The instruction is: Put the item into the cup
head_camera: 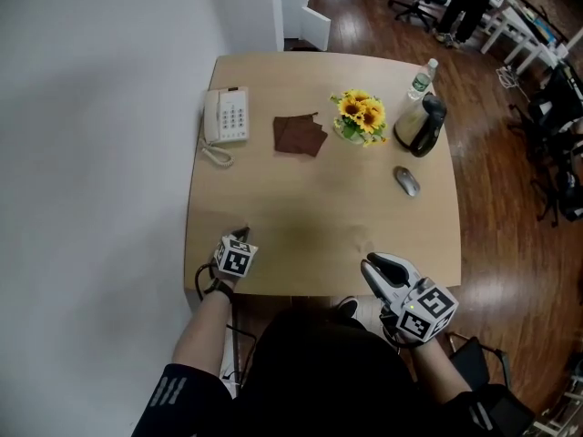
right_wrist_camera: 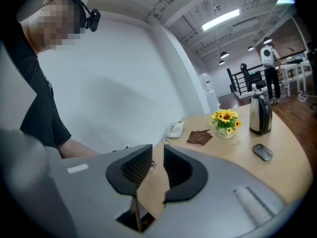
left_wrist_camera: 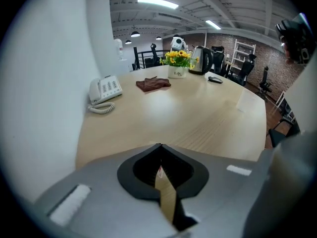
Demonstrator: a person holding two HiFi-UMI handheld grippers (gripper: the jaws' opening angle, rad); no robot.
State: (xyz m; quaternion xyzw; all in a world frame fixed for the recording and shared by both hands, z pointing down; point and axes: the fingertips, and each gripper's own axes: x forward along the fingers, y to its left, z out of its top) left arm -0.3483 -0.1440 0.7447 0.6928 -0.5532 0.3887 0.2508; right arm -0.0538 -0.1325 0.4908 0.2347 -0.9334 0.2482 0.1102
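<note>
No item that I can single out as the task's own shows. A white cup [head_camera: 349, 132] holding yellow sunflowers [head_camera: 360, 112] stands at the table's far side, also in the left gripper view [left_wrist_camera: 177, 72]. My left gripper [head_camera: 241, 235] sits low at the table's [head_camera: 310, 230] front left corner; its jaws [left_wrist_camera: 158, 146] meet tip to tip, shut. A small pale speck shows behind the tips; I cannot tell what it is. My right gripper [head_camera: 373, 267] hovers at the front right edge, jaws [right_wrist_camera: 157, 148] a narrow gap apart with only table showing between them.
On the table are a white phone [head_camera: 226, 116] at the far left, a brown cloth [head_camera: 299, 135], a dark kettle [head_camera: 421, 126], a water bottle [head_camera: 421, 78] and a grey mouse [head_camera: 406, 181]. A white wall runs along the left; office chairs stand on the wood floor at the right.
</note>
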